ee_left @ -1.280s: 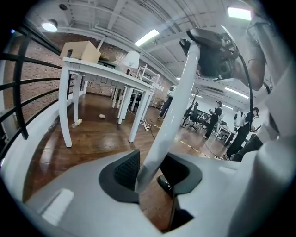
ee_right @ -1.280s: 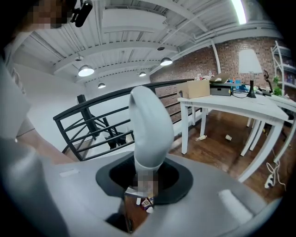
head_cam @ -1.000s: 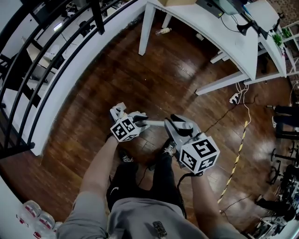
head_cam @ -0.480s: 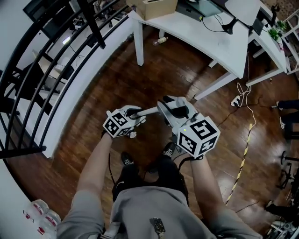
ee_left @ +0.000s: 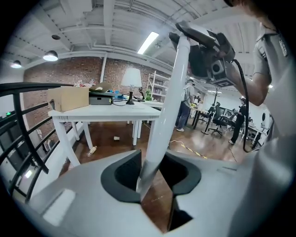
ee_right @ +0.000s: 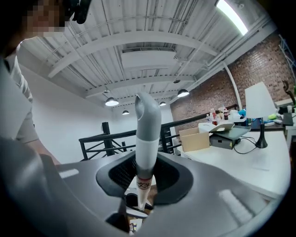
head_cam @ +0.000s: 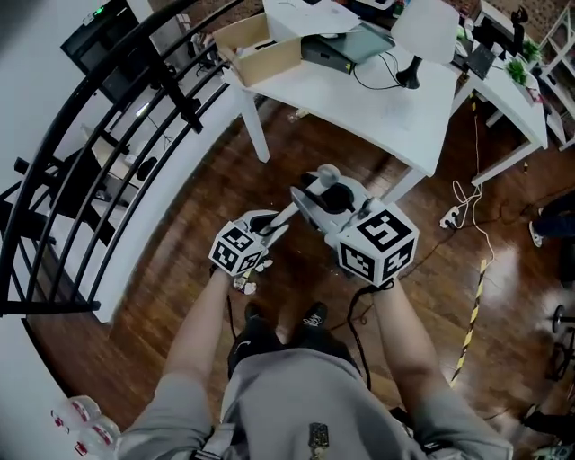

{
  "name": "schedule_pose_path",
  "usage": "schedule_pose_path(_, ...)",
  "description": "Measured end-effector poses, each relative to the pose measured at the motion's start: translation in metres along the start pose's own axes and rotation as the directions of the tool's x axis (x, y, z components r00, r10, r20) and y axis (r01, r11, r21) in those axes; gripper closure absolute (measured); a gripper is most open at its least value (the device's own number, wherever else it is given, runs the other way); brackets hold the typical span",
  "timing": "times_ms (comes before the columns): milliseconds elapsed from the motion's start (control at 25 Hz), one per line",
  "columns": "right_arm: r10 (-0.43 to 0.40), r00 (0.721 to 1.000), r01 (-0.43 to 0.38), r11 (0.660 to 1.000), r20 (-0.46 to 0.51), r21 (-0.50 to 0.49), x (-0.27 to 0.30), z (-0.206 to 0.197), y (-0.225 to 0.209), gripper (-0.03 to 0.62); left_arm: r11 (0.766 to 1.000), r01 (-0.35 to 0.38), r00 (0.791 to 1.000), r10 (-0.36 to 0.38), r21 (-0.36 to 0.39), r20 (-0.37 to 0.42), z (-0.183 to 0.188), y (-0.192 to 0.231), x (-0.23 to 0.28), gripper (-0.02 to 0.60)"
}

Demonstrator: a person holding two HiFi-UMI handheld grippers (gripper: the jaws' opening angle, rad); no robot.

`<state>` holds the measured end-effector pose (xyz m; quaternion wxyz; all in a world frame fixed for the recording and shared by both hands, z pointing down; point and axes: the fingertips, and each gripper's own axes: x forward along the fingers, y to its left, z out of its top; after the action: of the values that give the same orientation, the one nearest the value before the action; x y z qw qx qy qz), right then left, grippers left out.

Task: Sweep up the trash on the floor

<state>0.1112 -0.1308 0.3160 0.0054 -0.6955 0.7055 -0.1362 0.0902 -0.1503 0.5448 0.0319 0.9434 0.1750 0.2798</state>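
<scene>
A white broom handle (head_cam: 286,216) with a grey end cap (head_cam: 329,172) runs slantwise between both grippers in the head view. My left gripper (head_cam: 269,226) grips it lower down. Its jaws have just been closing, and the pole (ee_left: 163,115) lies in their notch. Higher up, my right gripper (head_cam: 314,193) is shut on the same handle, and the grey cap (ee_right: 148,111) stands up out of its jaws. The broom's head is hidden. A small bottle (ee_left: 92,150) and a scrap (ee_left: 116,137) lie on the wooden floor under the white table (head_cam: 395,117).
A cardboard box (head_cam: 256,45), a device and a lamp (head_cam: 422,27) stand on the table. A black railing (head_cam: 108,135) curves along the left. A power strip (head_cam: 449,216) with cables and a yellow-black strip (head_cam: 469,314) lie on the floor at the right. Water bottles (head_cam: 85,427) stand at bottom left.
Both grippers have risen with the handle, which now points more steeply up. The head view has swung so the table and its box fill more of the top.
</scene>
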Motion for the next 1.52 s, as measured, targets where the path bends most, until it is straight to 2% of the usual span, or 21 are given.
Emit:
schedule_pose_path(240,0.011,0.997,-0.014,1.0,-0.074,-0.027,0.002,-0.01,-0.061,0.503,0.998,-0.027,1.0,0.028,-0.05,0.012,0.015,0.013,0.063,0.465)
schedule_pose_path(480,0.054,0.99,-0.057,0.998,-0.127,-0.023,0.036,-0.021,-0.121,0.502,0.994,-0.022,1.0,0.024,-0.107,0.019,0.018,0.048,0.115,0.468)
schedule_pose_path(720,0.104,0.974,-0.114,0.993,-0.202,-0.036,0.083,-0.023,-0.169,0.502,0.98,-0.073,0.996,0.081,-0.185,0.038,0.027,0.099,0.15,0.468)
schedule_pose_path(880,0.162,0.948,-0.184,0.981,-0.273,-0.059,0.104,-0.035,-0.188,0.5,0.968,-0.116,0.992,0.123,-0.224,0.014,0.022,0.122,0.17,0.466)
schedule_pose_path(1040,0.211,0.915,-0.257,0.962,-0.343,-0.094,0.122,-0.051,-0.213,0.499,0.945,-0.187,0.981,0.193,-0.268,-0.007,0.013,0.145,0.195,0.468)
schedule_pose_path(1240,0.268,0.873,-0.342,0.933,-0.408,-0.117,0.143,-0.077,-0.244,0.494,0.905,-0.28,0.959,0.277,-0.321,-0.056,-0.005,0.171,0.228,0.468)
schedule_pose_path(1400,0.308,0.84,-0.413,0.897,-0.447,-0.159,0.158,-0.092,-0.264,0.487,0.87,-0.338,0.939,0.34,-0.359,-0.061,-0.013,0.192,0.254,0.471)
schedule_pose_path(1520,0.325,0.833,-0.434,0.886,-0.447,-0.165,0.164,-0.099,-0.276,0.479,0.853,-0.356,0.929,0.367,-0.381,-0.046,-0.014,0.202,0.27,0.471)
